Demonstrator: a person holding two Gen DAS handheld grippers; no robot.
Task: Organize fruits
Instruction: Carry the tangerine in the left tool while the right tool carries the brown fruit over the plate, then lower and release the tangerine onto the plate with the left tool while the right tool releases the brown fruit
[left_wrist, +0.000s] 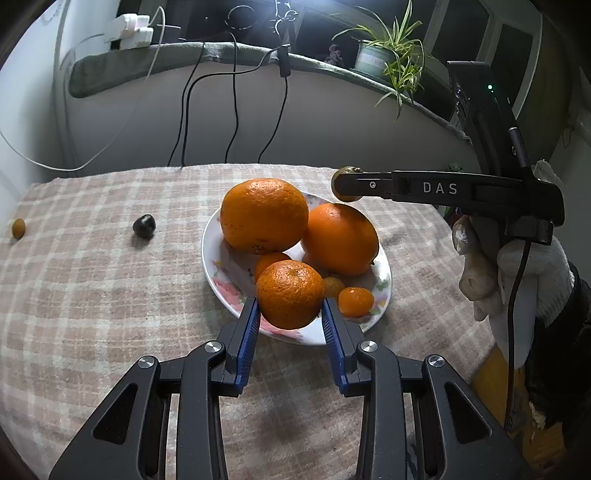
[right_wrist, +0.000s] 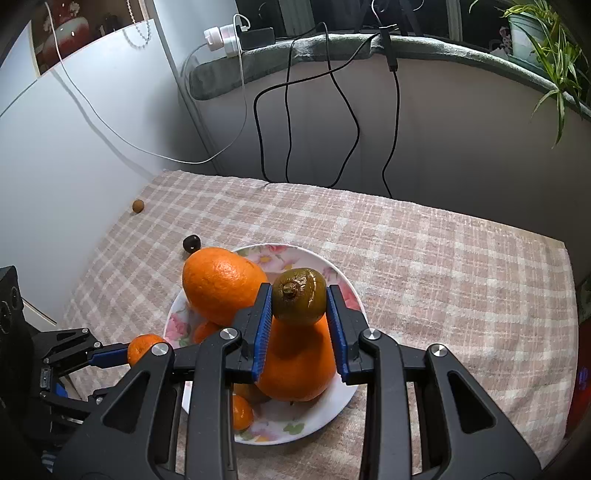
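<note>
A white floral plate (left_wrist: 216, 258) (right_wrist: 340, 273) on the checked cloth holds two large oranges (left_wrist: 264, 214) (left_wrist: 340, 240) and several small orange fruits (left_wrist: 355, 302). My left gripper (left_wrist: 290, 308) is shut on a mandarin (left_wrist: 290, 293) above the plate's near rim; it also shows in the right wrist view (right_wrist: 142, 347). My right gripper (right_wrist: 299, 299) is shut on a small green-brown fruit (right_wrist: 300, 295) held above the plate; in the left wrist view it hangs over the plate's far right (left_wrist: 345, 184). A dark fruit (left_wrist: 144, 226) (right_wrist: 192, 243) and a small brown fruit (left_wrist: 17, 228) (right_wrist: 138, 206) lie on the cloth to the left.
The table is covered by a pink and beige checked cloth (left_wrist: 92, 295) (right_wrist: 443, 277). Black cables (left_wrist: 232, 110) hang down the wall behind. A potted plant (left_wrist: 388, 55) stands on the ledge. A white cabinet (right_wrist: 55, 147) is on the left.
</note>
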